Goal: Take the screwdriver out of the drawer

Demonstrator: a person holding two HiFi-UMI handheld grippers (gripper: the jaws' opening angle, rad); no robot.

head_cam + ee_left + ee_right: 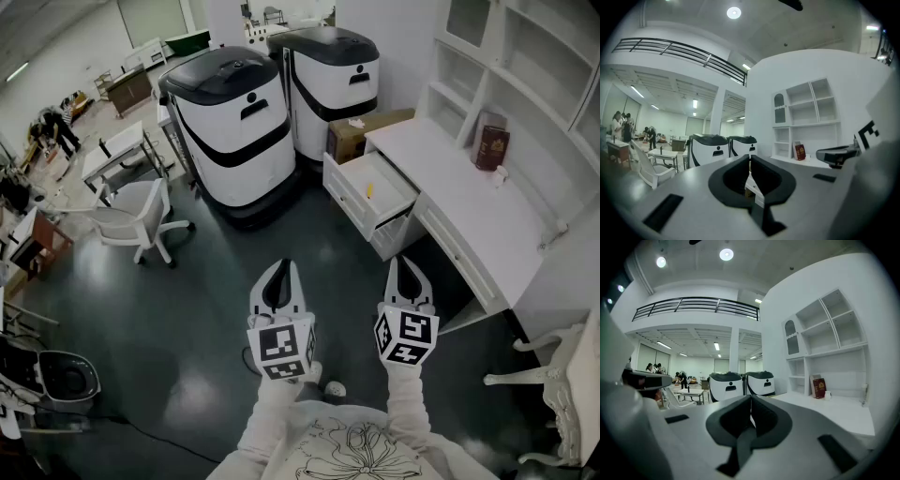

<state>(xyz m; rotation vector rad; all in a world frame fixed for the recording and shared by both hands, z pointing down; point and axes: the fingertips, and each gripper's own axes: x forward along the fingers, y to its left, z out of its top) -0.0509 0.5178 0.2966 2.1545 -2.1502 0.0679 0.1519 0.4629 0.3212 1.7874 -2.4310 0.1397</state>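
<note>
Both grippers are held side by side over the dark glossy floor (187, 309), well apart from the furniture and pointing close to level. The left gripper (283, 266) has its jaws pressed together at the tips with nothing between them; the right gripper (404, 262) is likewise closed and empty. Ahead, the white pull-out drawer (349, 202) stands open, its front panel projecting past the edge of the long white desk (469, 202) into the floor space. The screwdriver (369, 190) lies inside the drawer on its bottom – visible only as a small yellow sliver, too small to show detail. A brown cardboard box (361, 131) sits just behind the drawer. The nearer white-and-black rounded machine (234, 122) stands to the drawer's left, its base near the drawer's front corner. Between the grippers and the drawer front the floor is open – a white swivel chair (141, 220) stands well off to the left.
</note>
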